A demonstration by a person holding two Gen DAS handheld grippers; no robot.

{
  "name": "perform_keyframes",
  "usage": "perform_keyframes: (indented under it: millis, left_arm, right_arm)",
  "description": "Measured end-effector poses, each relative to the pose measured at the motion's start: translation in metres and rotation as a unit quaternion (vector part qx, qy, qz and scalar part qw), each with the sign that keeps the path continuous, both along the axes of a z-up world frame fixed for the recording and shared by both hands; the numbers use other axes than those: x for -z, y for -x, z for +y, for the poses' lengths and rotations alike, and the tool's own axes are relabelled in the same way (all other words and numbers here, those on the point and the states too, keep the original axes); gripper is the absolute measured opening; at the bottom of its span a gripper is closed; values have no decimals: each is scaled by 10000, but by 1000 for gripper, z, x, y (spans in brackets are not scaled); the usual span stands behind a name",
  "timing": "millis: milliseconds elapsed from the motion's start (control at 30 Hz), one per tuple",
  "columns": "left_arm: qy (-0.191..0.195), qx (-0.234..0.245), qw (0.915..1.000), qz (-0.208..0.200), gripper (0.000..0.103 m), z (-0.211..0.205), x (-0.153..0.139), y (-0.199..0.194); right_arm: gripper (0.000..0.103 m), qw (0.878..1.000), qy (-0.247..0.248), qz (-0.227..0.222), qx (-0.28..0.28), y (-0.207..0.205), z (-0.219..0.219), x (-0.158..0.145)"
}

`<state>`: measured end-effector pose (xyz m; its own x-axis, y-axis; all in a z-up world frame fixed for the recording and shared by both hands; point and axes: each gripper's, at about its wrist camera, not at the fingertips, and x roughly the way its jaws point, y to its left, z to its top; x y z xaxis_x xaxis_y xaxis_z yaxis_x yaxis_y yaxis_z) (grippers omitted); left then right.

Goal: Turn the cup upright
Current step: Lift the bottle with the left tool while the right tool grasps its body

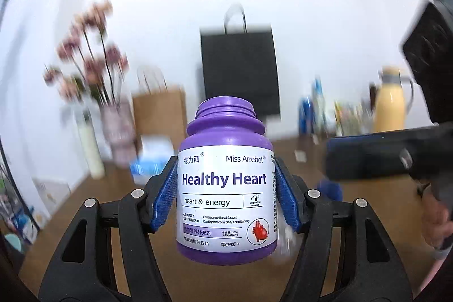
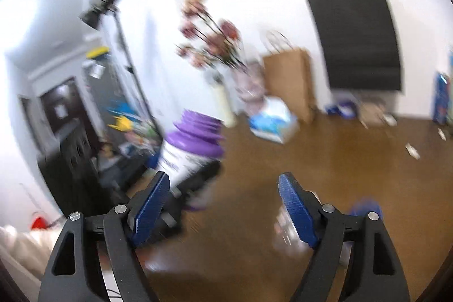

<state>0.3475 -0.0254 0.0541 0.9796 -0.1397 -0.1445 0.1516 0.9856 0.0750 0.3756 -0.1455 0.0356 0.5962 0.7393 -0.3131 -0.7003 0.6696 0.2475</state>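
Note:
A purple bottle [image 1: 226, 188] with a white "Healthy Heart" label is upright and capless, its mouth pointing up. My left gripper [image 1: 225, 164] is shut on it, with the blue pads [image 1: 167, 188] pressed on both sides of the label. The right wrist view shows the same bottle [image 2: 195, 140] blurred at the left, above the table. My right gripper [image 2: 223, 180] is open with nothing between its fingers; its black body [image 1: 382, 154] shows at the right of the left wrist view. A blurred clear object [image 1: 286, 242] lies on the table; I cannot tell what it is.
A brown wooden table [image 2: 339, 160] carries a black paper bag [image 1: 239, 70], a brown paper bag [image 1: 160, 109], a vase of pink flowers [image 1: 113, 109], a tissue pack [image 2: 273, 122] and a yellow jug [image 1: 392, 101]. A small blue-purple item [image 1: 329, 188] lies near the bottle.

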Motion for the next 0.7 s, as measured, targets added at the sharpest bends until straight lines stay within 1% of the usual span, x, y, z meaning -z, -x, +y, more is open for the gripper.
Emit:
perform_keyframes:
  millis: [33,67,133,267,367,400,433,467,500,533,567,600,633,667,700]
  left_arm:
    - [29,-27,9997,-237,60,-4,-6,0]
    - [65,-17,9993,-376,60,-3,-9,3]
    - [40,-7,9987,-500,60,-6,-14,0]
    - [118,-74,9969,-777,60,-4,-17,-6]
    - [107,-155,9961,-859,60,-2,-19,-12]
    - [102,-179,9959,-880,60,-1,-18,-14]
    - [84,-188,9960,-870,60,1,-17,-16]
    - [76,-200,9964,-825,60,1,-15,-19]
    - [95,-233,9963,-816,60,3,-14,-22]
    - [118,-243,9966,-776,61,5,-12,-25]
    - [120,-187,9973,-694,65,6,-10,-29]
    - [98,-84,9983,-563,86,8,-8,-34]
    - [89,72,9992,-395,103,9,-7,-38]
    - [160,464,9987,-150,103,15,-5,-46]
    - [237,723,9971,16,102,19,-3,-50]
  right_arm:
    - [85,9999,50,-92,-99,-6,7,-15]
    - [85,9997,124,-151,-125,-10,14,-23]
    - [85,9992,227,-253,-220,-19,27,-37]
    - [85,9986,133,-104,-507,-44,42,-47]
    - [85,9974,-48,66,-713,-62,47,-49]
    - [83,9968,-57,112,-793,-67,49,-49]
    - [79,9959,-76,151,-885,-73,53,-48]
    - [69,9949,-91,179,-985,-77,55,-47]
    - [69,9935,-74,211,-1112,-80,59,-46]
    - [68,9938,-18,173,-1099,-82,61,-45]
    - [68,9941,94,77,-1079,-83,66,-43]
    - [68,9938,208,-19,-1094,-83,69,-41]
    - [68,9934,382,-182,-1068,-82,74,-38]
    - [68,9923,646,-457,-953,-80,79,-34]
    - [68,9880,967,-862,-841,-76,84,-28]
